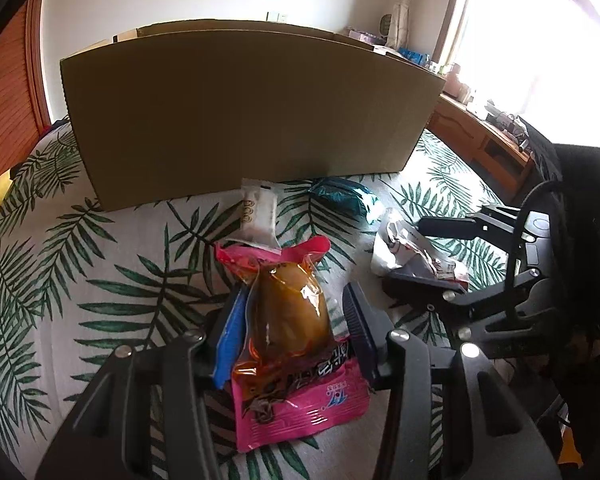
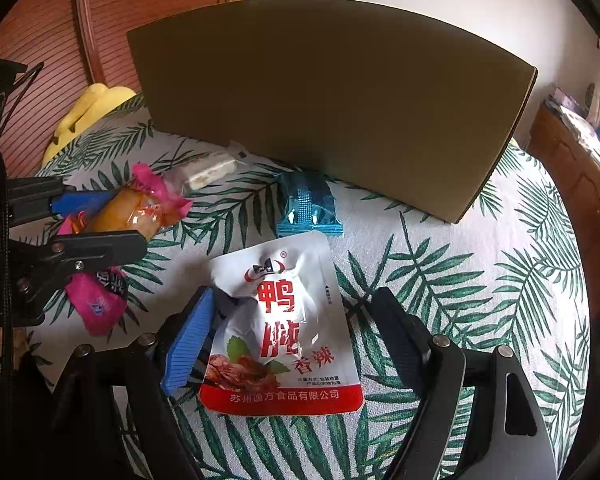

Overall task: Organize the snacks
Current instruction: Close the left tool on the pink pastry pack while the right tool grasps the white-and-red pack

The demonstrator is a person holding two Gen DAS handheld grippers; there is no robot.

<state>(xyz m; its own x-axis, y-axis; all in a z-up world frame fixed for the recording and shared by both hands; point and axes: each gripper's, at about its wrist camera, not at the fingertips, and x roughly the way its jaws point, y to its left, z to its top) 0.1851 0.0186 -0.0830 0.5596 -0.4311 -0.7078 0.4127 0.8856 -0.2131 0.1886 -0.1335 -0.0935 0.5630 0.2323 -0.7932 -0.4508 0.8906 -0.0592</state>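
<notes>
My left gripper [image 1: 296,292] is shut on a pink snack pack [image 1: 288,320] with a brown piece showing through its clear window. The right wrist view shows this pack [image 2: 140,204] clamped between the left gripper's [image 2: 130,218] blue pad and black finger. A white pouch with red characters [image 2: 284,332] lies on the leaf-print bedsheet [image 2: 480,280] between the fingers of my right gripper [image 2: 294,294]. The blue pad touches the pouch's left edge; the right finger stands clear of it. In the left wrist view, the right gripper [image 1: 404,252] brackets that pouch [image 1: 400,248].
A large cardboard box [image 1: 240,112] stands across the back of the bed. Before it lie a teal packet [image 2: 310,204] and a small white packet [image 2: 210,170]. A yellow plush [image 2: 88,108] sits at the far left, and a wooden desk [image 1: 480,140] stands on the right.
</notes>
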